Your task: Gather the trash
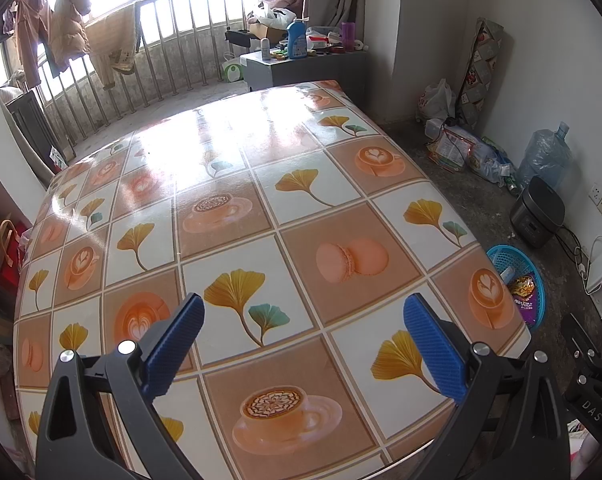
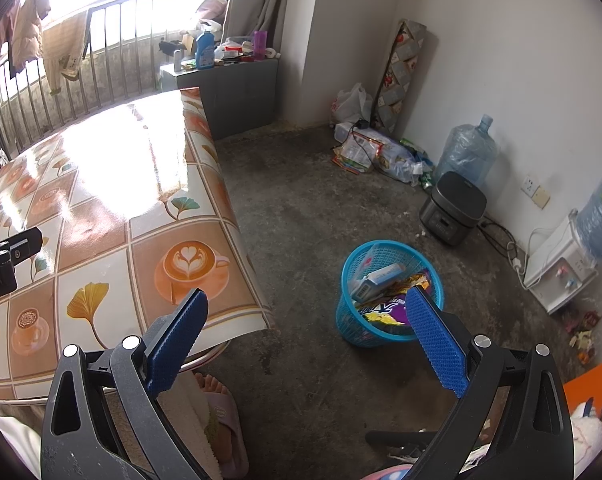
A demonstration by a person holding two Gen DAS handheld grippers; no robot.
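My right hand-held gripper (image 2: 307,312) hangs released and empty, and just ahead of its right finger the blue basket (image 2: 389,292) stands on the floor, already holding a small box and snack wrappers. My left hand-held gripper (image 1: 303,316) is likewise spread wide over the desk (image 1: 229,216), where I see no trash ahead of it. I judge collecting nearly done; I should sweep both cameras slowly for strays before ending.

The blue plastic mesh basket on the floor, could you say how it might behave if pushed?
The blue plastic mesh basket looks thin-walled and light, so it would probably slide easily on the concrete floor. It already sits tilted, with wrappers piled high, so a high push may tip it.
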